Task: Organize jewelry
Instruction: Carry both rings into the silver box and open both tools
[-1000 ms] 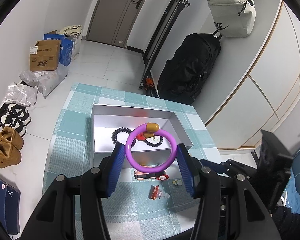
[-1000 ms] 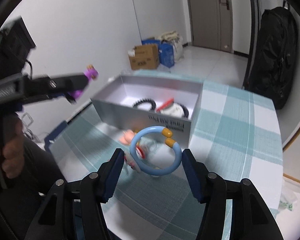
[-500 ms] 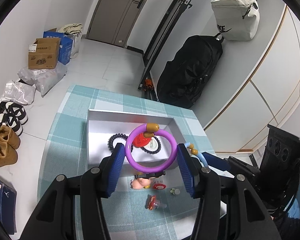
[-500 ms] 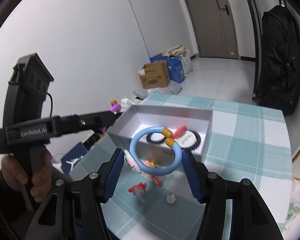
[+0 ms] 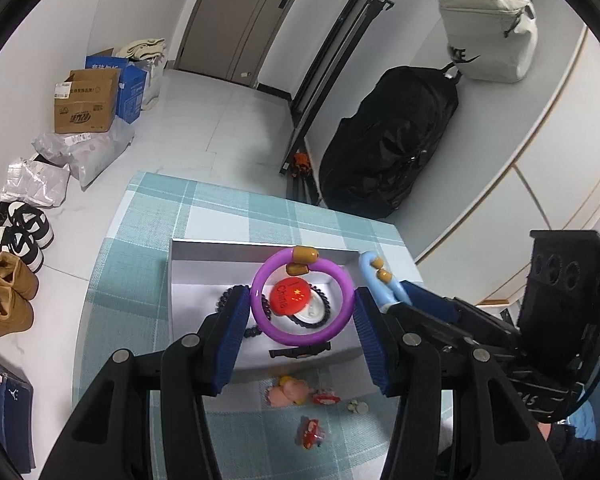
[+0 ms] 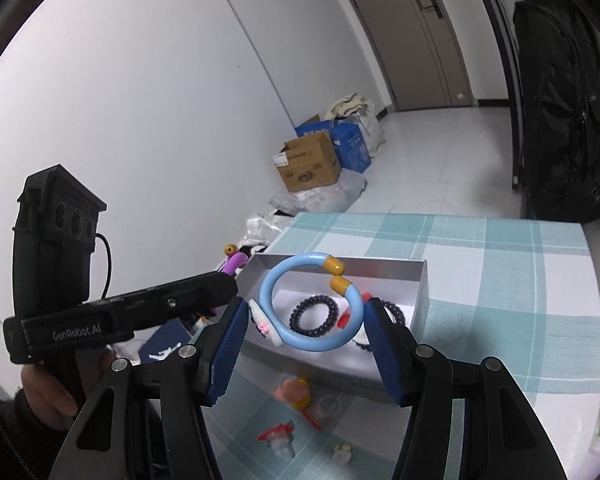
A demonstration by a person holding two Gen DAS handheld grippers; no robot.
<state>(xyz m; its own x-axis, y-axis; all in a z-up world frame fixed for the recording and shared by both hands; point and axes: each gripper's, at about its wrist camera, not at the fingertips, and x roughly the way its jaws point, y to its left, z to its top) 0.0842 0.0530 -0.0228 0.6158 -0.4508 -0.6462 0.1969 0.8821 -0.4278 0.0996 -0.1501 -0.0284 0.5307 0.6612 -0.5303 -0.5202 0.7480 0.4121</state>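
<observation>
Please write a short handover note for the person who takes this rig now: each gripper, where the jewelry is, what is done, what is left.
Left gripper: shut on the purple bangle, held above the box.
Right gripper: shut on the blue bangle, also above the box, beside the left one.
In the box: black bead bracelets and a red badge.
On the tablecloth in front of the box: a pink charm, two red clips and a small pale piece.
Done: both bangles picked up.
Left: drop both bangles in the box, then likely collect the loose pieces.
</observation>
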